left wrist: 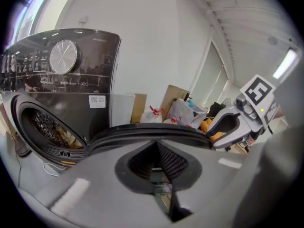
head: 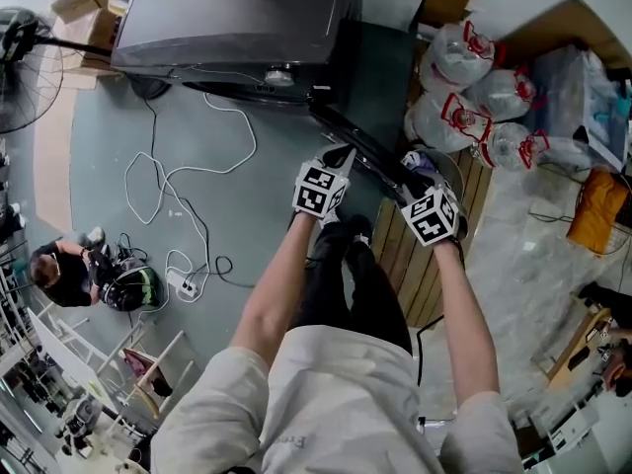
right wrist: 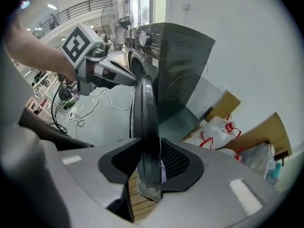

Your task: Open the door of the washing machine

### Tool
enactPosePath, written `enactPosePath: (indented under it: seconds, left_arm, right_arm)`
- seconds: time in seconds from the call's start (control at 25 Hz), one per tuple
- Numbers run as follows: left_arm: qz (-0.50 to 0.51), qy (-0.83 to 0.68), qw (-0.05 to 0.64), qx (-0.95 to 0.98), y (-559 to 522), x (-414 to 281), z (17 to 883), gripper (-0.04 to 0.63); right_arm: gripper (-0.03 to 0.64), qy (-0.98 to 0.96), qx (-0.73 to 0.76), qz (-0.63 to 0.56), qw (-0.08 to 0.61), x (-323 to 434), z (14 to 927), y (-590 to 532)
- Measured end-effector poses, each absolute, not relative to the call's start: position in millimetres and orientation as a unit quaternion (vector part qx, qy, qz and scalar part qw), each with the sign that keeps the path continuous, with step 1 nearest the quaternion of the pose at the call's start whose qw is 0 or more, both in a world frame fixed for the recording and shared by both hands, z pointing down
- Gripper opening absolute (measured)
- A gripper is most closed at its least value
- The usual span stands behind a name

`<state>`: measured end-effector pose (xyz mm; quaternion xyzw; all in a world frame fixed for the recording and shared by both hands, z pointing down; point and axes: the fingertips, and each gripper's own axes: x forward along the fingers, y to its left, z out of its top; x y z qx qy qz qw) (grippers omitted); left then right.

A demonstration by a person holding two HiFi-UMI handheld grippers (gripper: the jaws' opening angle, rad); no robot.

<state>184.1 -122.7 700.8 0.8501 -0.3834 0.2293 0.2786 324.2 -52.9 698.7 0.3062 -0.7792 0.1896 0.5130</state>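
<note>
The dark washing machine [head: 237,18] stands at the top of the head view, and its round door [head: 365,146] is swung out towards me. My right gripper [head: 415,171] is shut on the door's rim [right wrist: 145,108], with the rim pinched edge-on between its pads [right wrist: 175,163]. My left gripper [head: 339,156] is shut with nothing between its jaws, its tips [left wrist: 157,172] right at the door's curved rim [left wrist: 152,133]. In the left gripper view the open drum mouth [left wrist: 47,132] shows at the left and the right gripper [left wrist: 237,122] at the right.
White cables [head: 178,196] and a power strip [head: 186,286] lie on the floor at left. A fan [head: 20,67] and a crouching person [head: 59,270] are further left. Tied plastic bags [head: 464,97] and a slatted wooden pallet [head: 415,265] sit right of the door.
</note>
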Motion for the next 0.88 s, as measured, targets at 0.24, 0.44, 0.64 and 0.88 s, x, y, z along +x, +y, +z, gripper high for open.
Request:
enactPosePath:
  seconds: [0.24,0.44,0.64,0.88]
  left_arm:
    - [0.225,-0.393,0.279,0.847,-121.4,178.6,699.4,0.058]
    - [0.222,-0.396,0.276,0.847,-121.3,177.9,696.8,0.058]
    - [0.222,-0.401,0.274,0.846,-120.0,175.9,693.7,0.058]
    - [0.220,-0.420,0.269,0.839,-108.5,167.0,675.9,0.058]
  right_arm:
    - [0.123,-0.781,0.300,0.183,0.517,319.8,698.4,-51.5]
    - [0.123,-0.779,0.298,0.181,0.521,319.5,698.1,-48.8]
    - [0.123,-0.786,0.309,0.172,0.507,317.7,682.8,-52.1]
    - [0.123,-0.807,0.332,0.174,0.457,301.3,650.8,-60.5]
